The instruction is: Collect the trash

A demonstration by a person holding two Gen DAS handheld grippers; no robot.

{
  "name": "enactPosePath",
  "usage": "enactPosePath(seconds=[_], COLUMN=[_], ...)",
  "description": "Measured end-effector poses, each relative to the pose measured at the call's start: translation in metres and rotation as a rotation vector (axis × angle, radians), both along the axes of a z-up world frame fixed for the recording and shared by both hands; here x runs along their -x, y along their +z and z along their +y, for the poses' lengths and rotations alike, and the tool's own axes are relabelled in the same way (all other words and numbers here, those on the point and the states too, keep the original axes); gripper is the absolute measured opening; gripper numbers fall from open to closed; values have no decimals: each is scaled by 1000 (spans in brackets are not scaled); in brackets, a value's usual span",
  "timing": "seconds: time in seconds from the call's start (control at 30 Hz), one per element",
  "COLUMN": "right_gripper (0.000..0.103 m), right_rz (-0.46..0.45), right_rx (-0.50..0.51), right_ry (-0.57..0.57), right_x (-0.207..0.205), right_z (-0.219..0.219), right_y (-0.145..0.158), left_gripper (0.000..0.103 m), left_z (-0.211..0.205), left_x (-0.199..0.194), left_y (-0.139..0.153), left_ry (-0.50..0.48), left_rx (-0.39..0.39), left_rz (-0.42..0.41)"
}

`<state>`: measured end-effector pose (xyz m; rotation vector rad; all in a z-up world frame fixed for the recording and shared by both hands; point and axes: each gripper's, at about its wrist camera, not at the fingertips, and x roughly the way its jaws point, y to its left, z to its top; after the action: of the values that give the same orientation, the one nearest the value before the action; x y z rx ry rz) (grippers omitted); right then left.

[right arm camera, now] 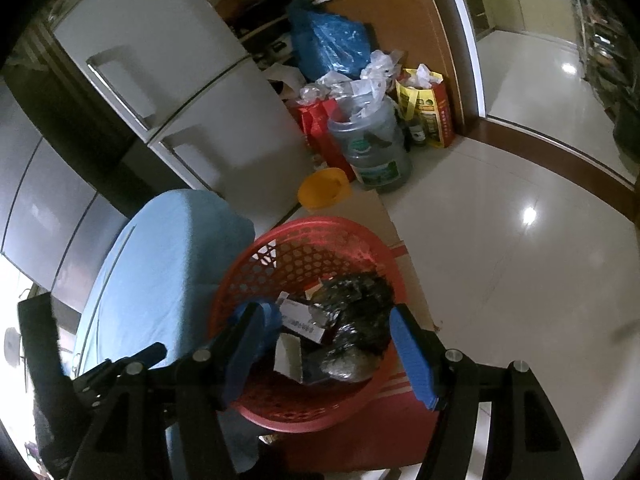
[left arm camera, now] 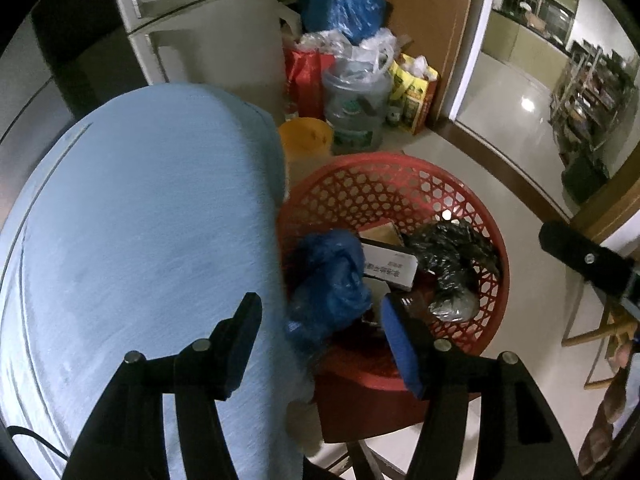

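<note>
A red mesh basket (left arm camera: 400,162) (right arm camera: 320,225) holds trash: a crumpled blue plastic bag (left arm camera: 330,280) (right arm camera: 269,317), a white printed box (left arm camera: 390,270) (right arm camera: 301,321) and a crumpled black bag (left arm camera: 452,258) (right arm camera: 358,320). My left gripper (left arm camera: 324,342) hangs open just above the blue bag, its pads apart from it. My right gripper (right arm camera: 328,354) also stands open over the basket with nothing held; one of its fingers (left arm camera: 580,260) shows at the right of the left wrist view.
A light blue cloth-covered surface (left arm camera: 140,220) (right arm camera: 168,260) touches the basket's left side. The basket rests on a red-and-brown carton (right arm camera: 400,400). Behind stand a fridge (right arm camera: 160,80), an orange tub (right arm camera: 324,190), a water jug (right arm camera: 376,152) and stuffed bags (right arm camera: 332,40). Tiled floor (right arm camera: 520,280) lies right.
</note>
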<state>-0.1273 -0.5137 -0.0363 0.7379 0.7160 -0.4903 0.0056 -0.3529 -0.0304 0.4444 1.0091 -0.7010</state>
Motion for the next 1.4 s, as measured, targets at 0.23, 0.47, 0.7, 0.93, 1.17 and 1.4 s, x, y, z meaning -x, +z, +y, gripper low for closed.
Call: enactPosePath(seconds=[0.23, 0.47, 0.7, 0.93, 1.17, 1.4], right_gripper=[76, 93, 99, 99, 99, 99], right_rz=[35, 92, 122, 120, 125, 122], right_rx=[39, 110, 207, 300, 322, 342], right_ry=[53, 118, 160, 160, 150, 138], right_x=[-9, -18, -20, -12, -8, -5], right_z=[34, 82, 121, 142, 146, 149], right_y=[4, 8, 20, 34, 32, 32], left_gripper=[66, 71, 73, 76, 79, 79], left_z=[42, 77, 116, 141, 149, 147], left_x=[0, 6, 10, 15, 19, 25], left_y=[24, 41, 53, 56, 54, 52], left_ry=[69, 113, 173, 201, 207, 185], left_rx=[76, 124, 186, 219, 229, 217], left_rz=[-35, -62, -72, -72, -73, -83])
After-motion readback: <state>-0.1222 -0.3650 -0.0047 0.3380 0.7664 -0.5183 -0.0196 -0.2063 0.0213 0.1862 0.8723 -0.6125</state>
